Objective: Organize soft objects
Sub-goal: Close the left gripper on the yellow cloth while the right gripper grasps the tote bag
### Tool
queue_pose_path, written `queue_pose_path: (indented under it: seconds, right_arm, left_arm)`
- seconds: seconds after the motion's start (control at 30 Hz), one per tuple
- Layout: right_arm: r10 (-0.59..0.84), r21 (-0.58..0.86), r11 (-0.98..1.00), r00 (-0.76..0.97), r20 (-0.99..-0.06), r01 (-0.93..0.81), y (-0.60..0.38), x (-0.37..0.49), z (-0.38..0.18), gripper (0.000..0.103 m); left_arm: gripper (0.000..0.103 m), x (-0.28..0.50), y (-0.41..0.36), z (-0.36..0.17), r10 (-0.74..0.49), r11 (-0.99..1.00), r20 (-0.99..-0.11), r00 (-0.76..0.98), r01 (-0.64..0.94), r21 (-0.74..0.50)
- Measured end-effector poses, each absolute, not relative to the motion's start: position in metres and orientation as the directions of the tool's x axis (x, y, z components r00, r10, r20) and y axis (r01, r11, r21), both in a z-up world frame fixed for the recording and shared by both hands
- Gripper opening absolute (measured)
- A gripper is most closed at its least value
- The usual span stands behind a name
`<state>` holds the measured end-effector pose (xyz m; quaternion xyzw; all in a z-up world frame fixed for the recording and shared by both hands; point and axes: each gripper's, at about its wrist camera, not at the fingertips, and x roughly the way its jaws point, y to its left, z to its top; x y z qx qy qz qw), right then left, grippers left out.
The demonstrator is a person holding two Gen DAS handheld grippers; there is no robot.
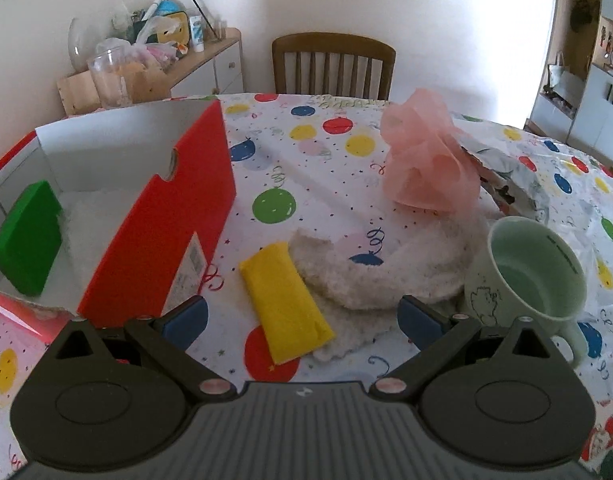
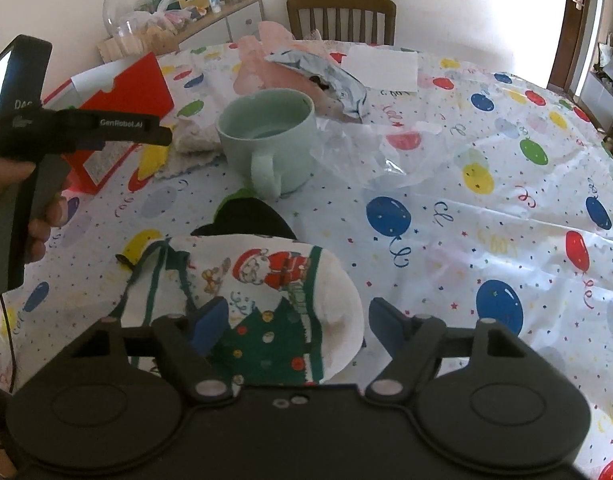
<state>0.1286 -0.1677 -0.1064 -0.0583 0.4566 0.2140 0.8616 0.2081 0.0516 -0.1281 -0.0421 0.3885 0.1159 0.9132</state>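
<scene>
santa-print cloth [image 2: 266,300] lies between right tool's [image 2: 290,330] spread, untouching fingers.

Each wrist camera looks forward and steeply down, close above the table [image 1: 306,160]. The left view faces the red box [image 1: 178,216]. Both views share the mint cup [image 2: 268,132].

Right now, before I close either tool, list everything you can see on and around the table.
box: one, red and white, table's left side
sponge: one, green, inside box
folded cloth: one, yellow, between left tool's fingers
fluffy cloth: one, white, beside yellow cloth
mesh pouf: one, pink, behind fluffy cloth
mug: one, pale green, mid-table
Santa cloth: one, white and green, under right tool
plastic bag: one, clear, right of mug
chair: one, wooden, far side
left tool: open
right tool: open
hand: one, gripping left tool's handle
</scene>
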Motion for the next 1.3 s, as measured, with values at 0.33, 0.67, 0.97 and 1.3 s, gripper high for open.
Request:
queue_pose_path:
  seconds: [0.33, 0.67, 0.97, 1.3]
  right_arm:
    - [0.325, 0.103, 0.892, 0.466, -0.823, -0.44, -0.17, 0.135, -0.116, 0.073]
    - [0.349, 0.117, 0.876, 0.448, -0.823, -0.469, -0.169, 0.144, -0.124, 0.07]
    - [0.379, 0.151, 0.865, 0.425, -0.822, -0.479, -0.168, 0.146, -0.126, 0.05]
    - [0.384, 0.169, 0.879, 0.451, -0.806, -0.445, -0.177, 0.139, -0.115, 0.022]
  left_arm:
    - [0.064, 0.219, 0.047, -0.144, 0.279, 0.933, -0.718, 0.638, -0.359, 0.044]
    - [0.058, 0.228, 0.081, -0.16, 0.189, 0.876, -0.78, 0.596, -0.462, -0.141]
    - [0.039, 0.23, 0.084, -0.16, 0.18, 0.877, -0.777, 0.603, -0.456, -0.15]
    - [0.039, 0.215, 0.082, -0.154, 0.219, 0.89, -0.769, 0.6, -0.445, -0.094]
